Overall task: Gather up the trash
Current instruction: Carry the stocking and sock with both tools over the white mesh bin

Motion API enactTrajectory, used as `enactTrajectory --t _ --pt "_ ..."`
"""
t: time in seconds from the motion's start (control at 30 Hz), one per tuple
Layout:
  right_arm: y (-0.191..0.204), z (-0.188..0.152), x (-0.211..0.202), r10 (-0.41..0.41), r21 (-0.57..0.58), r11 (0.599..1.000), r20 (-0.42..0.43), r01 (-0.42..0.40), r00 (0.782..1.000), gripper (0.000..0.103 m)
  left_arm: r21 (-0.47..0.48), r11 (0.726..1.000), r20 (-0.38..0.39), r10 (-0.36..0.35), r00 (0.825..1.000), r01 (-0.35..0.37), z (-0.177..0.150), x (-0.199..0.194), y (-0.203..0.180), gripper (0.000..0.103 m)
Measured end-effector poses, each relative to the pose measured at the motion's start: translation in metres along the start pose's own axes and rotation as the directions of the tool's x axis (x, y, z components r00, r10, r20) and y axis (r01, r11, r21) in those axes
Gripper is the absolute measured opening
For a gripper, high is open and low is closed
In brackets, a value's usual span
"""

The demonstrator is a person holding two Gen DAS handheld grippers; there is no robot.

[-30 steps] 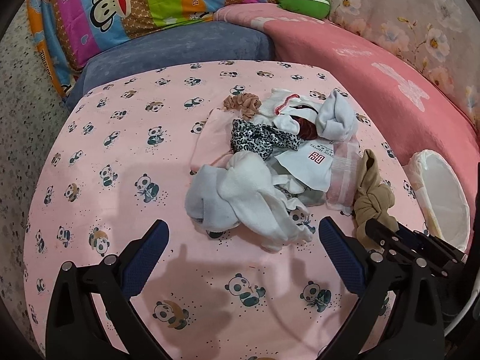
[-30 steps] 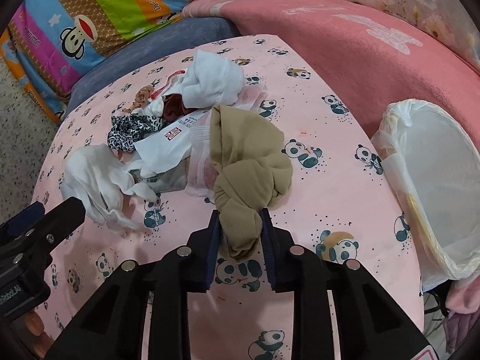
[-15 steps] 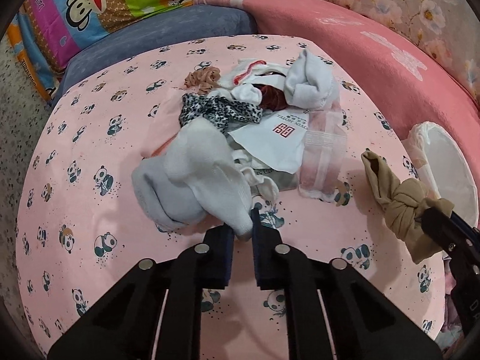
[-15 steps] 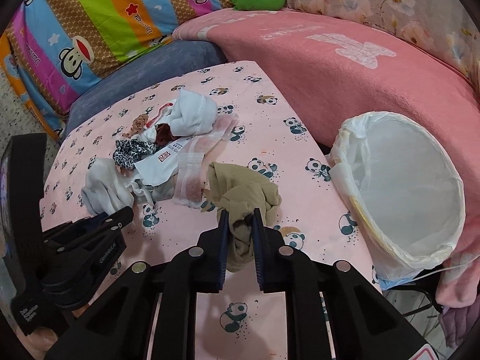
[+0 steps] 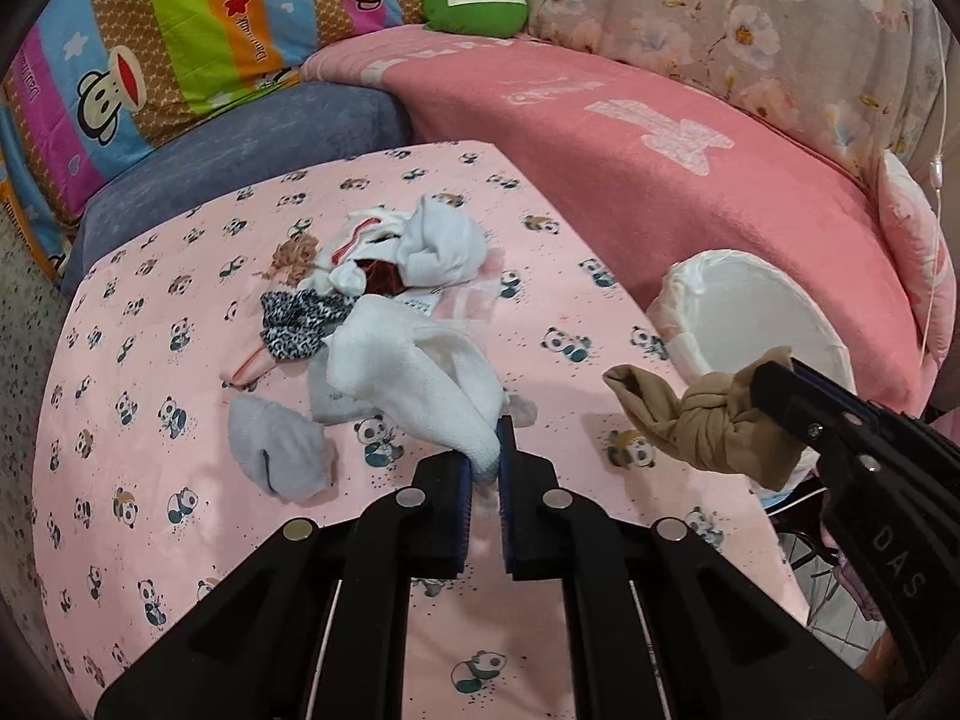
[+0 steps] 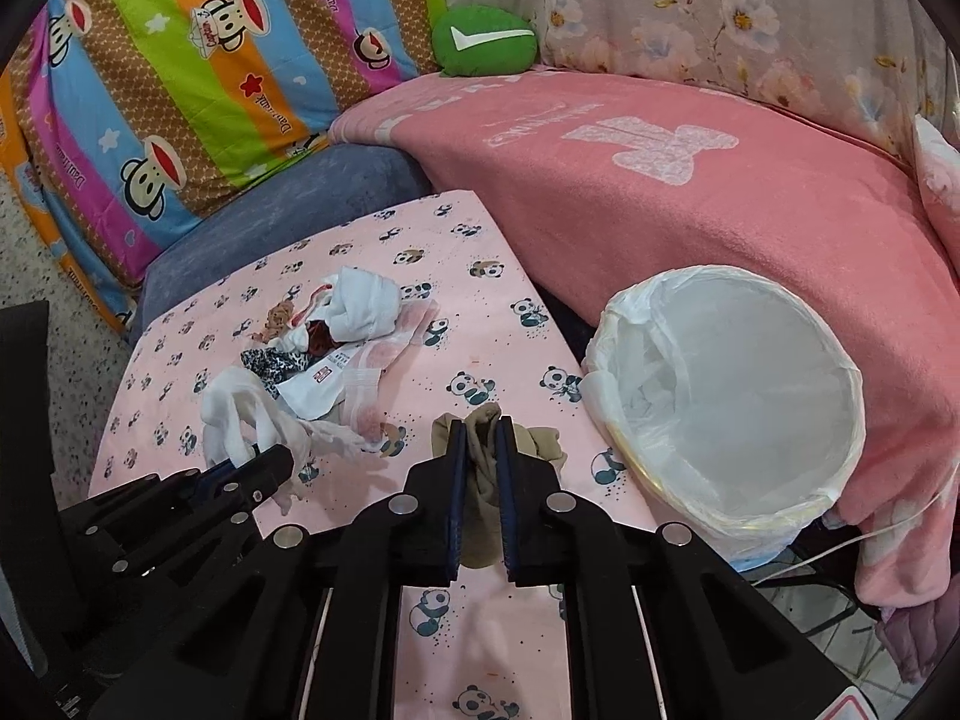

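Observation:
My left gripper point(image 5: 485, 450) is shut on a white cloth point(image 5: 420, 378) and holds it lifted above the panda-print table point(image 5: 150, 408). My right gripper point(image 6: 480, 438) is shut on a knotted tan stocking point(image 6: 480, 468), held in the air left of the white-lined trash bin point(image 6: 732, 396). The stocking point(image 5: 702, 420) and the bin point(image 5: 756, 312) also show in the left wrist view. A pile of trash point(image 5: 372, 276) lies mid-table: white rags, a leopard-print piece, a brown tuft. A pale grey cloth point(image 5: 276, 450) lies alone on the table.
A pink blanket point(image 6: 690, 180) covers the sofa behind the bin. A blue cushion point(image 5: 240, 156), a striped cartoon quilt point(image 6: 180, 60) and a green pillow point(image 6: 480, 39) sit at the back. A speckled floor lies left of the table.
My left gripper closed on the white cloth and lifted it away from the pile, leaving the grey cloth behind. My right gripper carried the tan stocking up and toward the bin.

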State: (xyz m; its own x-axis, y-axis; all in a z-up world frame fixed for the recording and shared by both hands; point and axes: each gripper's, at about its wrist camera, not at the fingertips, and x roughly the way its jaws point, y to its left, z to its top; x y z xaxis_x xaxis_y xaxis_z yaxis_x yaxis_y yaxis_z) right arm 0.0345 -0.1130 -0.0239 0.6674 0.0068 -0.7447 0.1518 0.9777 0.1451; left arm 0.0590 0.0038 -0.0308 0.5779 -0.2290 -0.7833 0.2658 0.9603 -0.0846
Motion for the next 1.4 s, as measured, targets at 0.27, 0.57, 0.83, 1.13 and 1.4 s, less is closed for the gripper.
enactTrajectory --t 0.27,0.57,0.83,1.13,1.4 --pt "-0.029 0.013 -0.033 -0.012 0.043 0.999 0.079 0.008 0.997 0.010 0.065 0.994 0.063 -0.097 0.993 0.093 0.024 -0.026 -0.038 0.007" --pt "-0.094 0.014 -0.057 -0.093 0.162 0.984 0.129 0.071 0.987 0.010 0.165 0.962 0.042 -0.227 0.973 0.217 0.042 -0.025 -0.092 0.007" --pt "-0.150 0.010 -0.063 -0.166 0.251 0.959 0.129 0.129 0.978 0.010 0.239 0.928 0.008 -0.296 0.955 0.285 0.052 -0.014 -0.142 0.008" --pt "-0.183 0.008 -0.057 -0.197 0.297 0.942 0.110 0.157 0.974 0.010 0.267 0.903 -0.054 -0.335 0.941 0.337 0.059 0.011 -0.172 0.008" --pt "-0.194 0.020 -0.040 -0.208 0.301 0.938 0.090 0.173 0.974 0.010 0.272 0.899 -0.086 -0.332 0.939 0.343 0.068 0.036 -0.182 0.010"
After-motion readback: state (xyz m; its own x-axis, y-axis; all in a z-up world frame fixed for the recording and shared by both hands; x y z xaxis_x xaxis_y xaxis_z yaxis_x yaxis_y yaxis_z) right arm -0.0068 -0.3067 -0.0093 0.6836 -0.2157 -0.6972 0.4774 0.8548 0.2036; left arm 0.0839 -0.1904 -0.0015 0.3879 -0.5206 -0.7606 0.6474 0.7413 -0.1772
